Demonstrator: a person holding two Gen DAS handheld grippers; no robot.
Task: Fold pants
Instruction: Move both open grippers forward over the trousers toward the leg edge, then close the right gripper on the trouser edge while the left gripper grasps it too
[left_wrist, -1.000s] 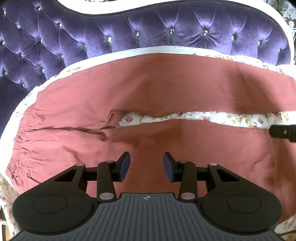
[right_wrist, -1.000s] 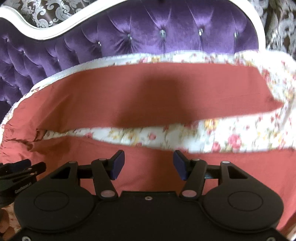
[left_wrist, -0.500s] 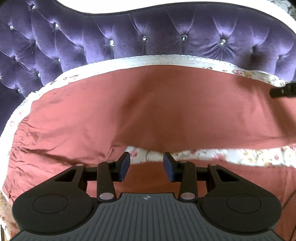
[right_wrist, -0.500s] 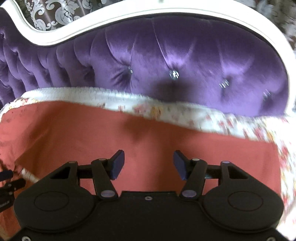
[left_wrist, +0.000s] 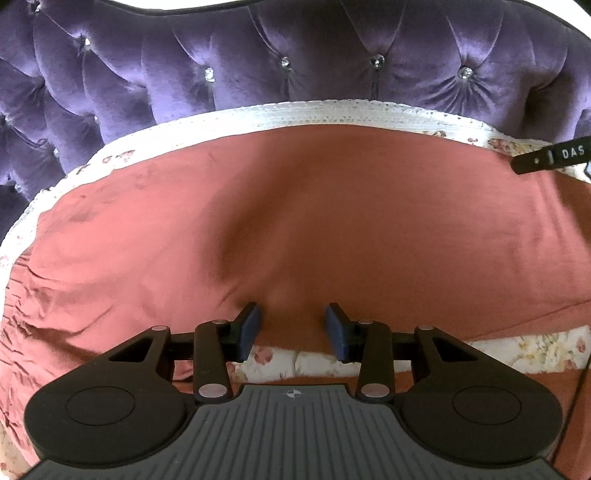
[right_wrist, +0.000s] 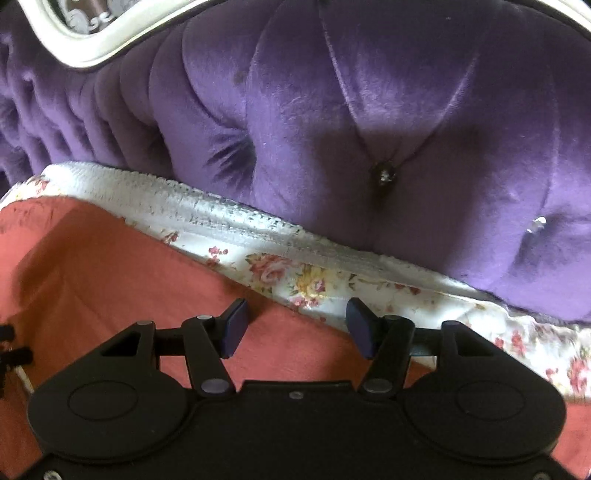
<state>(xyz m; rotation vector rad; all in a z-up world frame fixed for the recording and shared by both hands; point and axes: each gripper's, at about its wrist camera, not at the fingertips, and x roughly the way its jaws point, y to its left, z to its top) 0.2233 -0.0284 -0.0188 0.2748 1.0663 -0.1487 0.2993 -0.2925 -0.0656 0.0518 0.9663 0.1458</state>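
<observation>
The rust-red pants lie spread flat on a floral bedsheet, legs running to the right. My left gripper is open and empty, over the inner edge of the far leg near the crotch. My right gripper is open and empty, over the far edge of the same leg, close to the headboard. Its tip shows at the right edge of the left wrist view.
A purple tufted headboard with a white frame stands right behind the pants. A white knitted border of the sheet runs along its foot. Floral sheet shows between pants and headboard.
Both grippers have moved forward, from over the near leg to the far leg. The right gripper went further, up to the far edge by the headboard. Both stayed open.
</observation>
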